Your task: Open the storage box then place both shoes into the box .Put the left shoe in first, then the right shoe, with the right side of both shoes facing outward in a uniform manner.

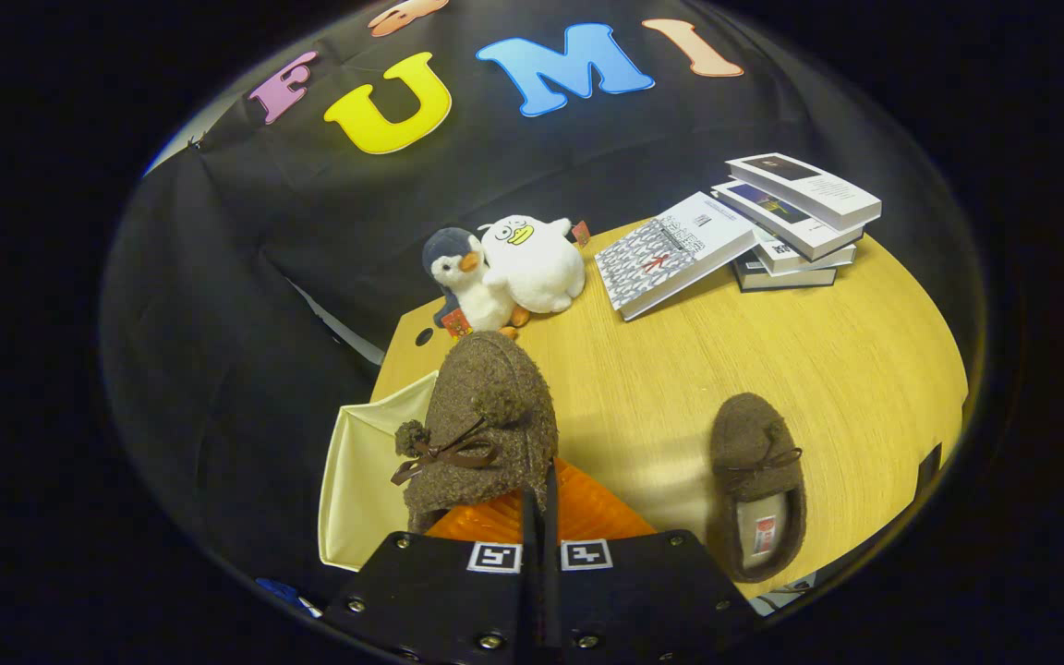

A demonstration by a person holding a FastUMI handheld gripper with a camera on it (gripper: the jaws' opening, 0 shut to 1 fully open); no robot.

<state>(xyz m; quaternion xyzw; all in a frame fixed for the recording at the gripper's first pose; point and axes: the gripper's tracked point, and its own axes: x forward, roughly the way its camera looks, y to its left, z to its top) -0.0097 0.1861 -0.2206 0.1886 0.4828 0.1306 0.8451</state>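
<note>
On the wooden table [772, 369], plush toys [504, 270] and books [744, 240] lie well beyond my gripper [539, 517], whose fingers are nearly pressed together, pinching the heel edge of one shoe [486, 416] held up beside the open box [361, 489]. I judge this the first-shoe step: next I lower it in, right side outward, while the other shoe [758, 480] waits on the table.

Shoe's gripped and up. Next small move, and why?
Probably ease the held shoe toward the cream box beside it and lower it in: the gripper is shut on it, raised above the table, while the other shoe waits there.
</note>
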